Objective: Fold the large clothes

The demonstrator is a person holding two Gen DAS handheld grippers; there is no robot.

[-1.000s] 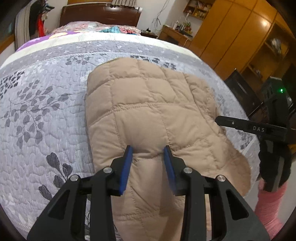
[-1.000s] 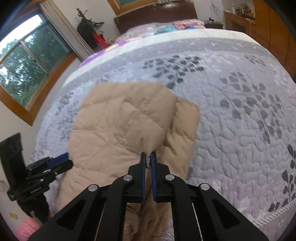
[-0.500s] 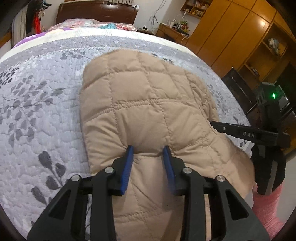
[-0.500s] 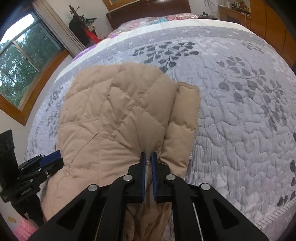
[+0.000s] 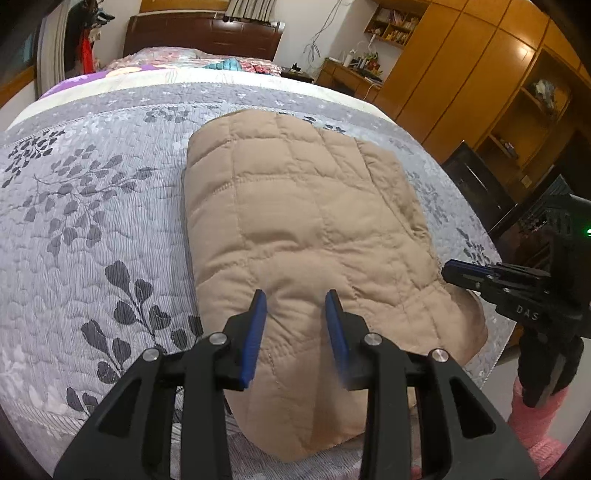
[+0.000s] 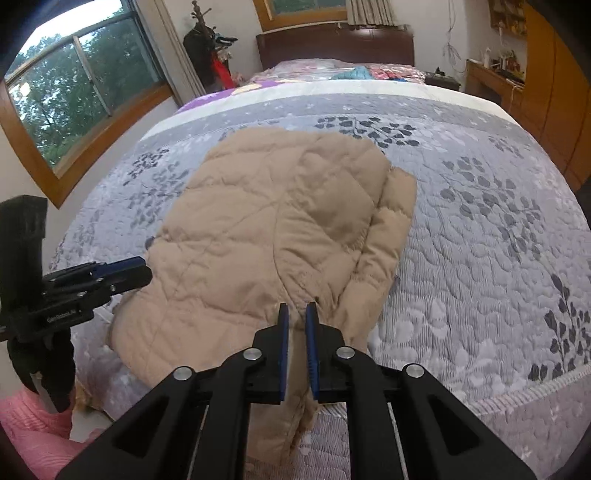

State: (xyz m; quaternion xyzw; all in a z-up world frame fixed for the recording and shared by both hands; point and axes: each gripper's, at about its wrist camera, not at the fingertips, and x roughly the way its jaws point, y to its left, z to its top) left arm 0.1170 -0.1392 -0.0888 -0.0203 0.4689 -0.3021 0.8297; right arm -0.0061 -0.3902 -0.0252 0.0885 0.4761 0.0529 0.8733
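Observation:
A tan quilted jacket (image 5: pixel 303 206) lies folded on the grey leaf-print bed quilt (image 5: pixel 92 221), its near end hanging over the bed's front edge. My left gripper (image 5: pixel 295 299) has its blue pads pressed into a thick puffy fold at that near end. In the right wrist view the jacket (image 6: pixel 277 221) shows a sleeve folded along its right side. There my right gripper (image 6: pixel 296 310) is shut on a thin strip of the jacket's edge. Each gripper also appears in the other's view, the right gripper (image 5: pixel 448 273) and the left gripper (image 6: pixel 142 267), both at the jacket's sides.
The quilt (image 6: pixel 480 240) stretches away to a dark wooden headboard (image 5: pixel 199 33) with pillows and clothes. Orange wooden wardrobes (image 5: pixel 461 74) stand along the right, a window (image 6: pixel 74 92) on the left wall. A pink sleeve (image 5: pixel 535 435) shows behind the right gripper.
Both grippers have shifted across the bed's front edge with the jacket's near end in them. More of the far bed and headboard shows now.

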